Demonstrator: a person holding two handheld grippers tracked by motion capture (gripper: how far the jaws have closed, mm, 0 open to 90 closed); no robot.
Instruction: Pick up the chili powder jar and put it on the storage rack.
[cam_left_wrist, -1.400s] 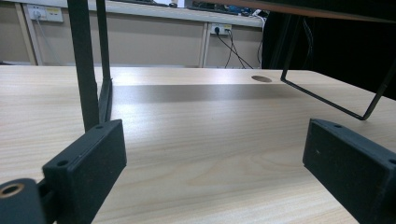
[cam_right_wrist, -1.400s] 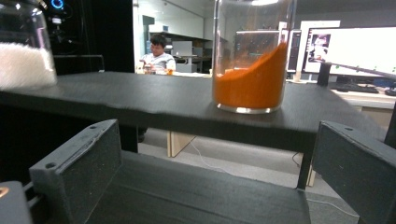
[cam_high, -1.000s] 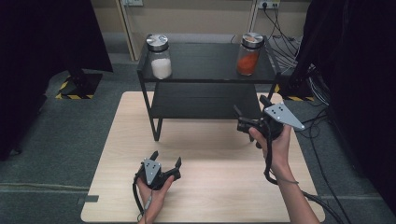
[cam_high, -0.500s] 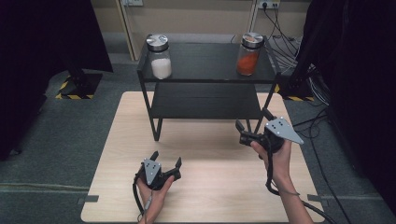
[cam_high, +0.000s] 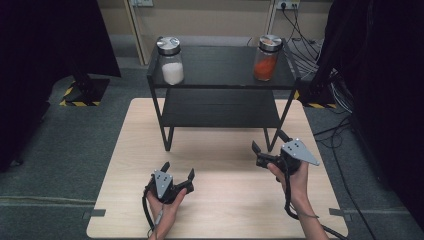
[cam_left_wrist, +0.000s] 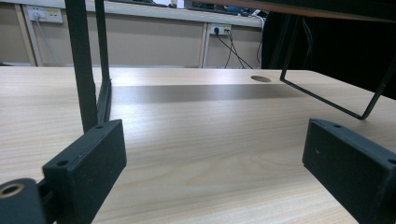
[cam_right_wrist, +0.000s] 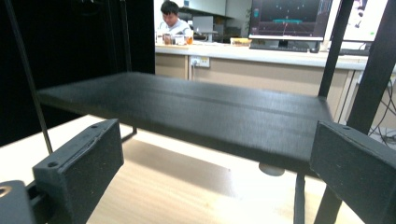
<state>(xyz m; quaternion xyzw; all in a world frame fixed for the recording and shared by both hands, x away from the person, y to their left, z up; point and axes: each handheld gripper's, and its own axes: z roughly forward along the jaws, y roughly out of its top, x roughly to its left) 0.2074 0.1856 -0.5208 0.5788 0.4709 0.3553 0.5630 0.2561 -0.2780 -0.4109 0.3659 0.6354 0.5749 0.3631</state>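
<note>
1. The wooden table (cam_high: 220, 210) carries a black two-tier rack (cam_high: 220, 95) on its far half, which leaves the whole near half as bare board between the rack's front legs and the near edge. In the left gripper view a round hole (cam_left_wrist: 260, 79) shows in the tabletop far back.
2. Since a second ago the rack and both jars have kept their places.
3. The right gripper (cam_high: 270, 147), held in the right hand (cam_high: 295, 182), has come down and drawn back toward the person. It was up beside the rack's right front leg and now sits lower, just in front of that leg and near the table's right edge. Its jaws stand apart with nothing between them. In the right gripper view they look along the lower shelf (cam_right_wrist: 187, 112) from just under its level.
4. The left gripper (cam_high: 177, 172), in the left hand (cam_high: 165, 207), has stayed put low over the near middle of the table, well apart from the right one. Its jaws are spread wide and empty, pointing at the rack's left front leg (cam_left_wrist: 84, 65).
5. On the top shelf, a jar of white powder (cam_high: 171, 61) stands at the left end and a jar of orange contents (cam_high: 266, 57) at the right end, well apart, each with a metal lid.
6. No label or writing can be read on the jars, the rack or the grippers.
</note>
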